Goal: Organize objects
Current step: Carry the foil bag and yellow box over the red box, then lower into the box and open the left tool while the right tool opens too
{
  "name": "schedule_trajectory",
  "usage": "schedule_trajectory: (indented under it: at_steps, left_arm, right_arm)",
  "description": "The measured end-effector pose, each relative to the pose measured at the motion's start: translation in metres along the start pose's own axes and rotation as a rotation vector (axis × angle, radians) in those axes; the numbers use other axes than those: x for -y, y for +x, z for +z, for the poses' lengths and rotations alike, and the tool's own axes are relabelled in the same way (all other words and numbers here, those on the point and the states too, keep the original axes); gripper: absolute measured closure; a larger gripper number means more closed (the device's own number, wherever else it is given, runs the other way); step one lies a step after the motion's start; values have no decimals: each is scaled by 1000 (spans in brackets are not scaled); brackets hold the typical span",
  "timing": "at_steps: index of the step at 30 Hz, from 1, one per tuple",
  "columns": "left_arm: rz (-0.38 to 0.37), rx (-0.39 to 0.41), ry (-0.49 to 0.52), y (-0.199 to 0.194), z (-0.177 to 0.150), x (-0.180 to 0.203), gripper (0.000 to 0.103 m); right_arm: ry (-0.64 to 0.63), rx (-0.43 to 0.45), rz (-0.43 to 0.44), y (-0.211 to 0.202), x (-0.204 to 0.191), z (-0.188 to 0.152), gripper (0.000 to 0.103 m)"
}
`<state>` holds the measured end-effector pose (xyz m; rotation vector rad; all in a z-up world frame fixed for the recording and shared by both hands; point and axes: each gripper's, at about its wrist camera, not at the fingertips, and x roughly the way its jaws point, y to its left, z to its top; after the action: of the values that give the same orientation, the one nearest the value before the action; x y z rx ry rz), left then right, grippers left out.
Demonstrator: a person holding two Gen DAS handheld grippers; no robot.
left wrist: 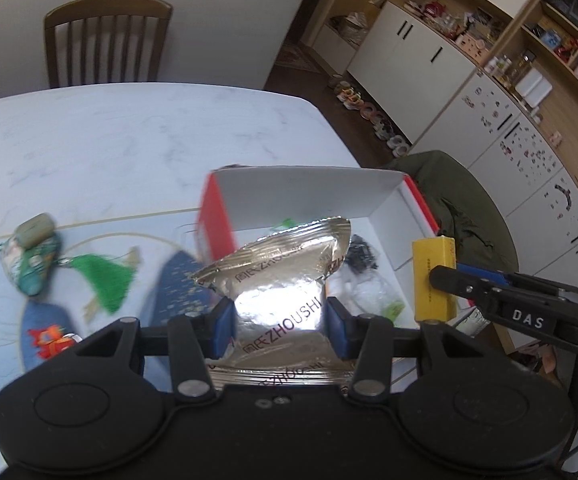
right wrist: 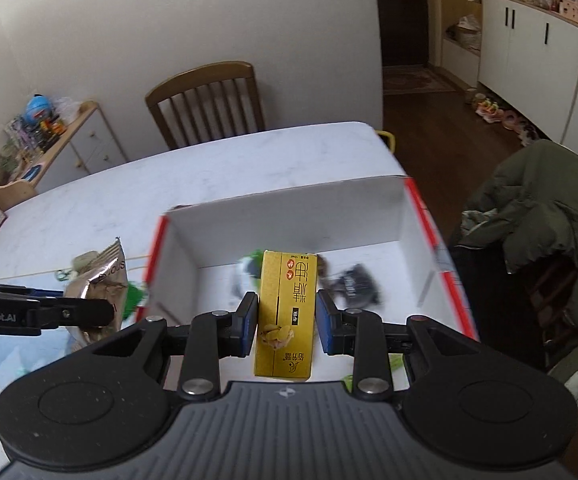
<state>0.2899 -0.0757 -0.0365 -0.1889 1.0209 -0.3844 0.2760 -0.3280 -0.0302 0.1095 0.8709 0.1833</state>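
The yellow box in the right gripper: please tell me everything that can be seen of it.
The yellow box is a small, tall carton of glossy gold-yellow card with dark Chinese print, two red marks and a small picture of a chicken. The right gripper is shut on its two long sides, its blue pads pressing them. It is held above the open red and white box, not yet lying inside.

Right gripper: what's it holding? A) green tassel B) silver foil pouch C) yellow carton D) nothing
C: the right gripper has its blue pads either side of the yellow carton, above the open box; the foil pouch is in the left gripper.
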Motion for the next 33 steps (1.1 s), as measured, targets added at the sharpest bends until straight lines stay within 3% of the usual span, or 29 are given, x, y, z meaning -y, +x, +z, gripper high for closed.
schedule_trajectory:
  at_steps: [9, 19, 33]
  left_arm:
    - [-2, -44, 70, 49, 28, 56, 57]
    - [50, -86, 158, 110, 51, 98, 57]
    - [120, -185, 198, 174, 57, 110, 57]
  right_arm:
    - [-11, -42, -37, 26, 41, -4, 74]
    - [-88, -114, -27, 58, 52, -8, 74]
    - [-163, -185, 10, 85, 48, -18, 73]
